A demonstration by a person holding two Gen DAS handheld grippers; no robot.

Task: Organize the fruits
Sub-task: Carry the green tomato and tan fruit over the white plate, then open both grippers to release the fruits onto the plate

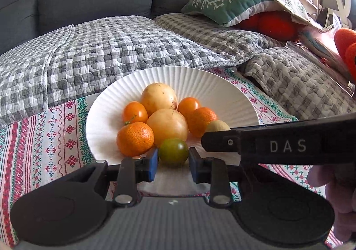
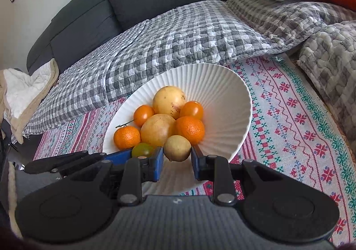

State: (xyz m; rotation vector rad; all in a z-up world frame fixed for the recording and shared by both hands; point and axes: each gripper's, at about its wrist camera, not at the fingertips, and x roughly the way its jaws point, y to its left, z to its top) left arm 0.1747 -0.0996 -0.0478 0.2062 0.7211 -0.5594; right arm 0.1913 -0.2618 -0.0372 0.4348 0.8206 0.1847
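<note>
Bowl (image 2: 233,116) – fruit heaped | quilt (image 2: 178,38) behind | embroidered cloth (image 2: 289,116) beneath

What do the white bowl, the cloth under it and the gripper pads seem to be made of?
White bowl: probably glazed ceramic, with fine radial ribs and a soft sheen; moulded plastic is possible.
Patterned cloth: woven fabric, matte, with cross-stitch style red and green bands.
Pads of the left gripper: blue, matte, likely rubber or foam; the look does not settle which.
</note>
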